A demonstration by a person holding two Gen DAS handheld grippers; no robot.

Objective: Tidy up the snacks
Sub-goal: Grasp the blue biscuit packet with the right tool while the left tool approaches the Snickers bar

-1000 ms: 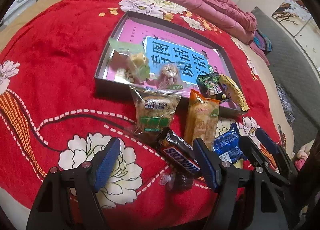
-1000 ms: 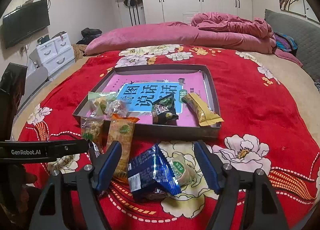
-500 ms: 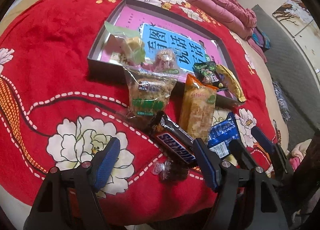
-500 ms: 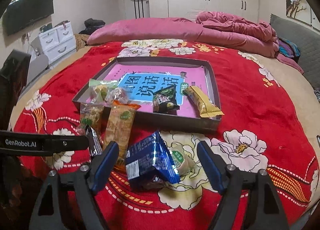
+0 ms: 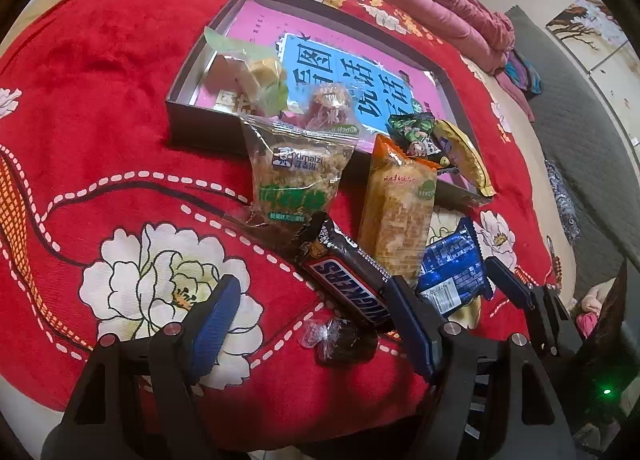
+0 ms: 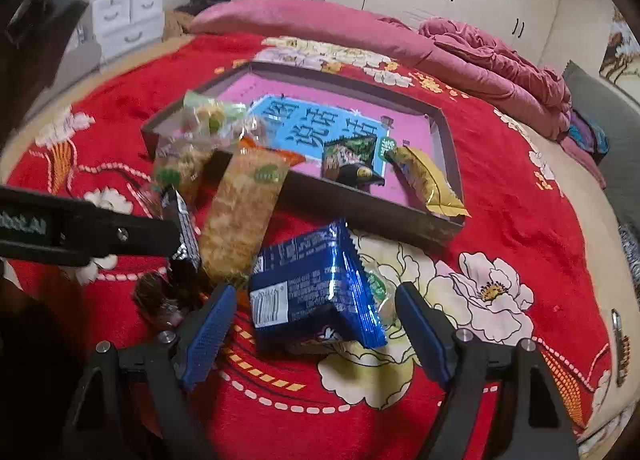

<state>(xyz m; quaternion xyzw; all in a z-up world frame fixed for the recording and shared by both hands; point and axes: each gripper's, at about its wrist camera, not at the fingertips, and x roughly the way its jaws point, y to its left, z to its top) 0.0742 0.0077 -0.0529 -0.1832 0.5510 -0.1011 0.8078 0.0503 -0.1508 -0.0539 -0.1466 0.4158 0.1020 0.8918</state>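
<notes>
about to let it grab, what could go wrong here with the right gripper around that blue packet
The right gripper is open and its jaws have just been widening around the blue packet. A small green-label candy lies against the packet's right side and may get pinched too. The orange packet sits near the left finger and could be nudged. The puffy foil may slip out when squeezed.
</notes>
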